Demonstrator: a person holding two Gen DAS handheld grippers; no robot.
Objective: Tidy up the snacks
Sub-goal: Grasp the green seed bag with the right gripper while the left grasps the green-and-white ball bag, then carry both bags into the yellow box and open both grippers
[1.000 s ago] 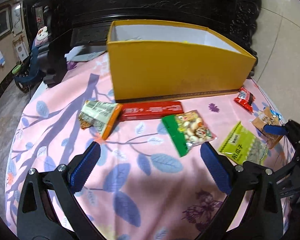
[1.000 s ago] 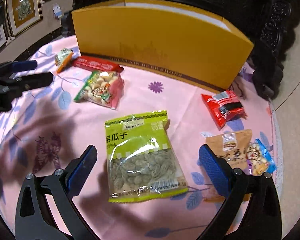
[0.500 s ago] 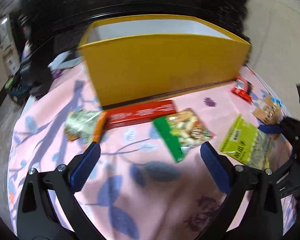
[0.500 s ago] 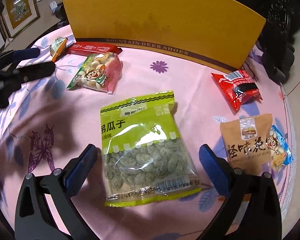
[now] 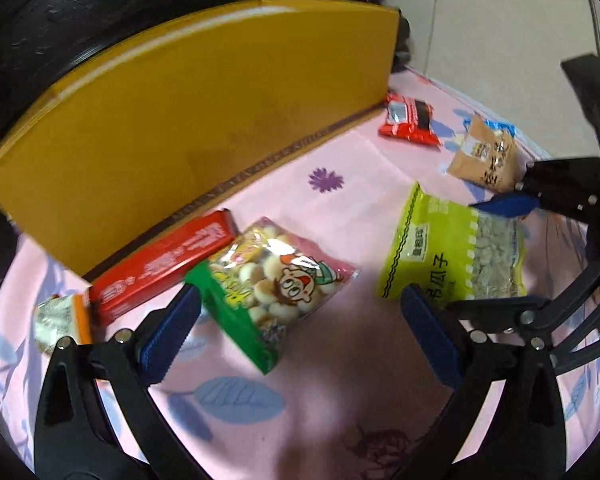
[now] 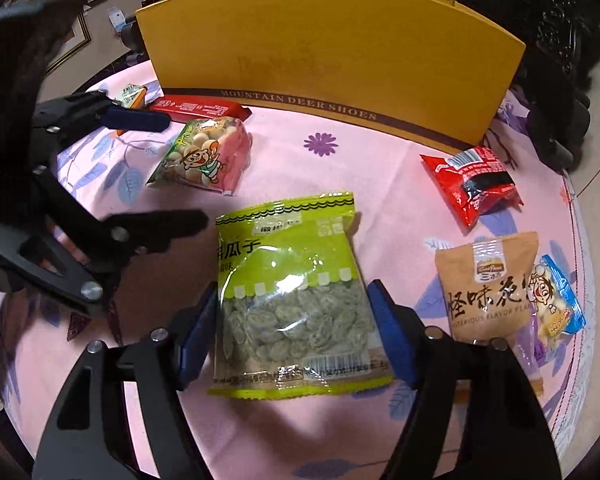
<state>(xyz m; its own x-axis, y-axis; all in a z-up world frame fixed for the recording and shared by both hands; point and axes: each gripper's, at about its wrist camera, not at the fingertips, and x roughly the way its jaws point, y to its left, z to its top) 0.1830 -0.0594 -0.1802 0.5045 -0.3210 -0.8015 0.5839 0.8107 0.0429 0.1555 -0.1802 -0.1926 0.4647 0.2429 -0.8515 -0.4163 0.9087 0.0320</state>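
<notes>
Left gripper (image 5: 296,320), jaws spread wide, straddled the biscuit bag (image 5: 276,280) for pickup; right gripper (image 6: 292,336), jaws closing either side of the green seed bag (image 6: 296,300), flat on the table (image 6: 340,168), bound for the yellow box (image 6: 328,48).

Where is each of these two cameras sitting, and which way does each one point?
Left wrist view: sits on the left gripper, looking down past its open blue-padded fingers at the green-edged cookie bag; the right gripper shows at right.
Right wrist view: sits on the right gripper, looking down at the lime-green seed packet between its closing jaws; the left gripper shows at left.
Both share the yellow cardboard box and pink cloth.
</notes>
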